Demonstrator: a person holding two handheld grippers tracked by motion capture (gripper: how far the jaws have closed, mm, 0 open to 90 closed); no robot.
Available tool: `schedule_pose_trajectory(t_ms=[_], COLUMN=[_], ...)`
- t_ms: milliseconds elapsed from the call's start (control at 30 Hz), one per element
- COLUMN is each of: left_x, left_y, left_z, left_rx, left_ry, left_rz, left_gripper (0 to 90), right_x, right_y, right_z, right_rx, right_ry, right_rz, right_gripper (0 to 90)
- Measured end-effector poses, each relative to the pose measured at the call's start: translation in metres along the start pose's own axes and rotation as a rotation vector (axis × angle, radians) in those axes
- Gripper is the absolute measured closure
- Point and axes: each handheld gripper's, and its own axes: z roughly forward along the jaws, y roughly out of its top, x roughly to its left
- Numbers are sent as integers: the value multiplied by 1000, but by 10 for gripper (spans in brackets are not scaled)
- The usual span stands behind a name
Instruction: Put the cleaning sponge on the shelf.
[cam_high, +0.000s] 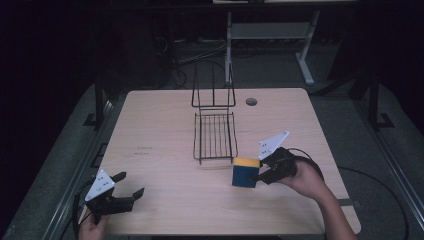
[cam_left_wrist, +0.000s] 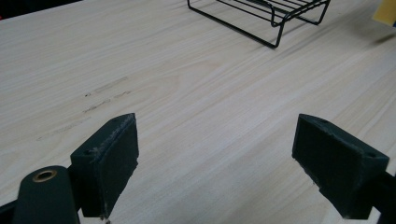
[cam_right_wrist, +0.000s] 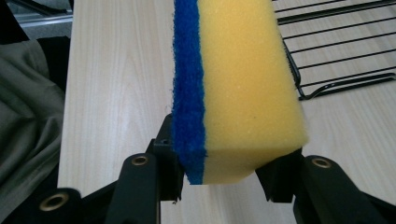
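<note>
Sponge (cam_right_wrist: 243, 88) sits clamped in the right claw (cam_right_wrist: 224, 168), one black jaw pressing on its blue scouring layer and the other on its yellow foam. In the right claw view the sponge stands on edge, running away from the camera, with the blue layer on the left and the yellow body on the right. From the high view the same sponge (cam_high: 245, 172) shows as a dark blue block with a yellow top, held at the tip of the right claw (cam_high: 256, 176) just above or on the desk (cam_high: 165, 200); which of the two cannot be told. It lies just beside the near right corner of the black wire rack (cam_high: 215, 135), apart from it. The rack has a flat grid base lying on the desk and an upright wire back at its far end. A person's right hand (cam_high: 305, 180) grips the tool from the right, with a black cable looping behind it.

At the near left edge of the desk, the left claw (cam_high: 127, 185) hangs over bare wood with its jaws spread wide and nothing between them. In the left claw view (cam_left_wrist: 215, 158), pale wood grain with a few faint dark scuffs (cam_left_wrist: 105, 93) fills the gap, and the rack's corner (cam_left_wrist: 275, 21) lies well ahead.
</note>
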Motion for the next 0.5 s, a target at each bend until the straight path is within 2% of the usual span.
schedule_pose_trajectory(t_ms=[500], left_x=[1], left_y=[0], left_z=[0], left_rx=[0], left_ry=[1], left_rz=[-1], left_gripper=[141], right_x=[-10], right_y=[16], right_z=[6], right_rx=[7], right_ry=[3], right_rz=[-18], right_gripper=[564])
